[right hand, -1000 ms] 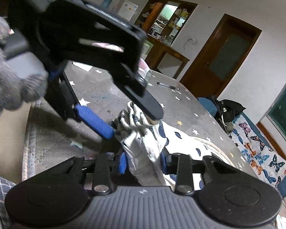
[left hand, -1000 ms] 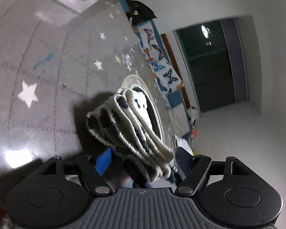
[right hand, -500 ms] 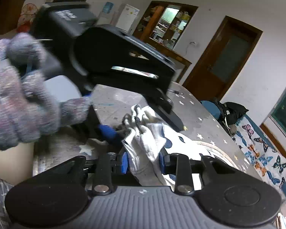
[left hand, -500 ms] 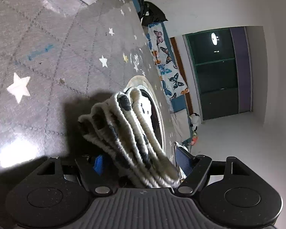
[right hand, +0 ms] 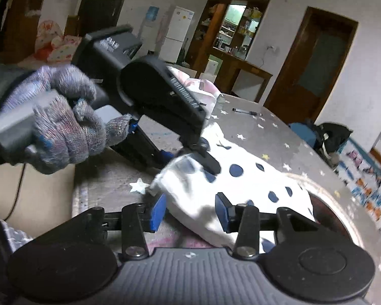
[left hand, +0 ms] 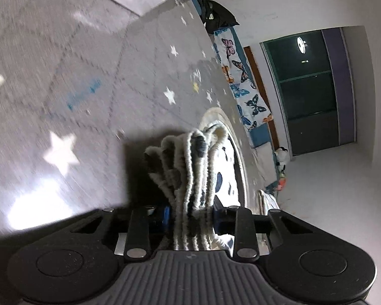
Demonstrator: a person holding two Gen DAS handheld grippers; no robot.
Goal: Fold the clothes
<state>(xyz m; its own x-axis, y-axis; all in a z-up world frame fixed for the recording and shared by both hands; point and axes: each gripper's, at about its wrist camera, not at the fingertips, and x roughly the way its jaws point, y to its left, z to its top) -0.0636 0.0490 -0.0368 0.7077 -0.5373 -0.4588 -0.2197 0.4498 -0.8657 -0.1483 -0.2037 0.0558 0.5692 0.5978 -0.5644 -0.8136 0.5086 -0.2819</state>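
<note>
Grey star-printed cloth covers the surface under us. Our left tool is closing, its blue pads pinching a bunched stack of the white polka-dot garment. Our right tool is opening; its pads stand spread either side of the same garment without pressing it. Our gloved left hand holds the left tool just beyond. Farther back, a pen lies on the surface, with a wooden door behind.
</note>
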